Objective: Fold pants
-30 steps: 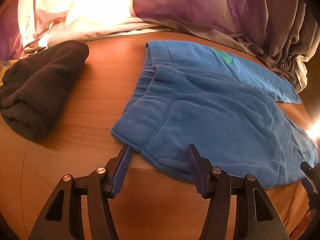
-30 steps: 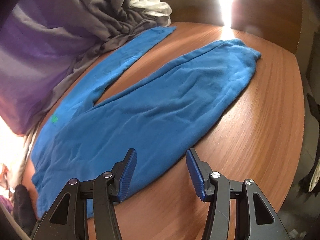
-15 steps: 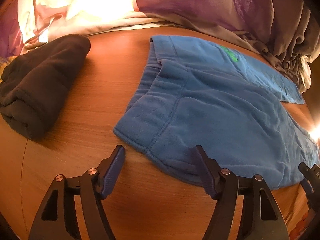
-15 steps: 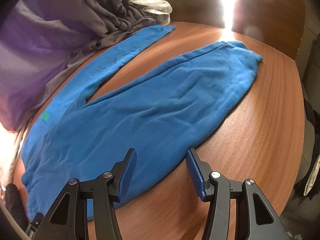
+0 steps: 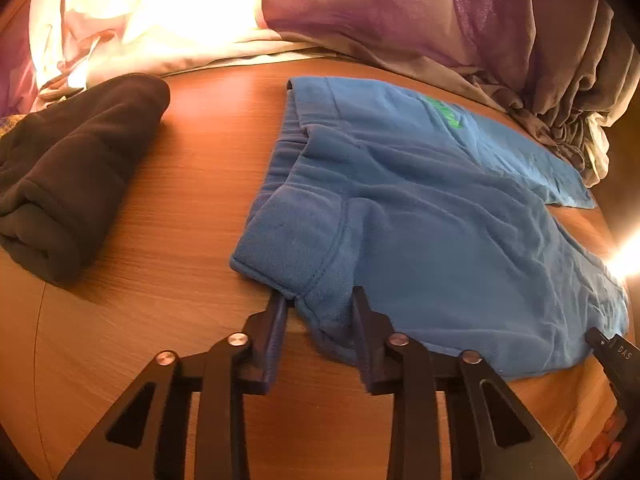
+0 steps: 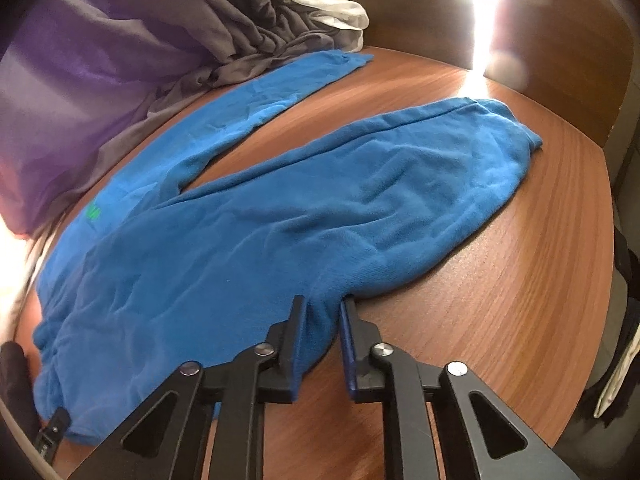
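The left gripper (image 5: 318, 300) has just been closing and now pinches the near corner of the blue pants (image 5: 420, 216) at the waistband, a bunched fold of cloth caught between its pads; the rest of the waistband runs away from it up and ahead, and the seat and legs spread off to its right; the right gripper (image 6: 323, 306) has likewise just been closing and clamps a raised pleat of the near leg's lower edge, the cloth pressed tight between its blue pads; from this gripper the near leg stretches ahead and to the right to its cuff, while the far leg lies further ahead and left, its cuff close to the heap of grey and purple fabric (image 6: 140, 40); bare wooden table (image 6: 540, 280) shows between the two legs, to the right of the right gripper and on out to the rounded table rim; directly below both grippers the wood is bare too; to the left of the left gripper, well apart from the pants, sits a rolled dark garment (image 5: 76, 172) with open wood between; ahead of the left gripper the fabric heap and pale cloth (image 5: 160, 32) line the table's far edge, touching the far side of the pants.
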The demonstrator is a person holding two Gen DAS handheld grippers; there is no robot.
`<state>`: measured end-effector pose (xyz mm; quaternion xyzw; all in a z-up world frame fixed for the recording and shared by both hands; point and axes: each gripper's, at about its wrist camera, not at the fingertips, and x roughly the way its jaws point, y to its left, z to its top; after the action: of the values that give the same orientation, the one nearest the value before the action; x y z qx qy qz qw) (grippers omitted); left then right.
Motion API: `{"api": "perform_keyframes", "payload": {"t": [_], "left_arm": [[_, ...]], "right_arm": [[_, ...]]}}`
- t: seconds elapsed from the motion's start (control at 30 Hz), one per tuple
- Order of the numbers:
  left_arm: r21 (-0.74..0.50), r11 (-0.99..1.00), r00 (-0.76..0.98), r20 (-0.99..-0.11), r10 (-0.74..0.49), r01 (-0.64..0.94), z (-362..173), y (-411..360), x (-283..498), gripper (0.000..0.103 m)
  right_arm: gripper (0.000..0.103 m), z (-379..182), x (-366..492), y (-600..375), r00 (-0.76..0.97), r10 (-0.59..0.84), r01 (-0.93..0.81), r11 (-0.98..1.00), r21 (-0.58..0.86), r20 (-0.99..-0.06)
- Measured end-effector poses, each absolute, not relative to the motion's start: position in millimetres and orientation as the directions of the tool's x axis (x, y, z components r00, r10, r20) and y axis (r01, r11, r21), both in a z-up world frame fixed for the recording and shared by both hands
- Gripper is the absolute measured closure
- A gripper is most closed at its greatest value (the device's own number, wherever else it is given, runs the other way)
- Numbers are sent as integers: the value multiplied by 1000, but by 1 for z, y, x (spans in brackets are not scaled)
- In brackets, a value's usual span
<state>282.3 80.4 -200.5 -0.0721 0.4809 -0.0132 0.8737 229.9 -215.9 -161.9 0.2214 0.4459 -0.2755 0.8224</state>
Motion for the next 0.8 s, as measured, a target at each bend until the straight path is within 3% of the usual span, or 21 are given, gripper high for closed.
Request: {"api": "perform_keyframes", "payload": {"t": [0.4, 0.8], "left_arm": [[-85, 995, 589, -803, -94, 43, -173, 76, 273, 78], [-120, 991, 617, -776, -128, 55, -136, 80, 263, 80]], "right_arm": [[91, -133, 225, -205, 510, -302, 548, 836, 33, -805], [92, -104, 222, -204, 566, -296, 481, 877, 16, -769]]}}
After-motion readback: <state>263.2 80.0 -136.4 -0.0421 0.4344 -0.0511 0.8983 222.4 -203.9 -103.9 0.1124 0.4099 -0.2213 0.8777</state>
